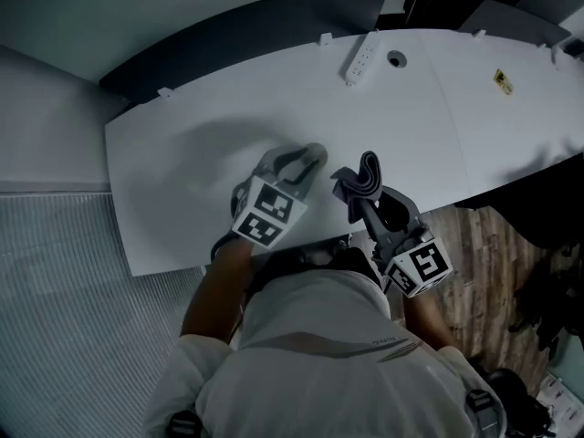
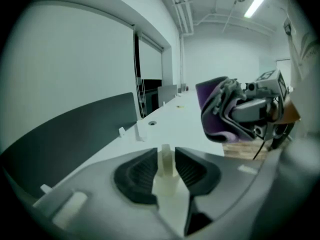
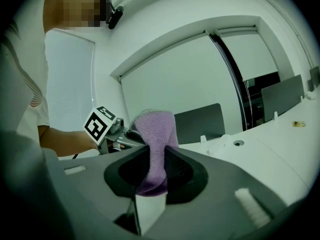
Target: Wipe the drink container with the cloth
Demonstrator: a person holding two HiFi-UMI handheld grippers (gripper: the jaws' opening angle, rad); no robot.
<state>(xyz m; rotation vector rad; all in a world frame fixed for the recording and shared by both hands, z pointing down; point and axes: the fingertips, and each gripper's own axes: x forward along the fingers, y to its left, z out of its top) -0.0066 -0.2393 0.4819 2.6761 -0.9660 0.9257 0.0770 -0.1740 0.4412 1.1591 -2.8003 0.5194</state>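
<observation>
A small pale, translucent drink container point(image 2: 166, 181) stands upright on the white table point(image 1: 182, 172), between the pads of my left gripper point(image 2: 165, 164). Those jaws sit close to either side of it without pressing, so the gripper is open. In the head view the left gripper point(image 1: 306, 161) hides the container. My right gripper point(image 1: 367, 190) is shut on a purple cloth point(image 1: 365, 173) and hovers just right of the left one. The cloth point(image 3: 156, 139) sticks up in a fold between the right pads. From the left gripper view the cloth point(image 2: 212, 109) hangs a short way right of the container, apart from it.
A white power strip point(image 1: 361, 59) and a round cable hole point(image 1: 395, 59) lie near the table's far edge, and a small yellow item point(image 1: 503, 80) lies far right. A dark partition point(image 1: 246, 26) runs behind the table. Wooden floor point(image 1: 474, 245) shows at right; the person's body stands at the near edge.
</observation>
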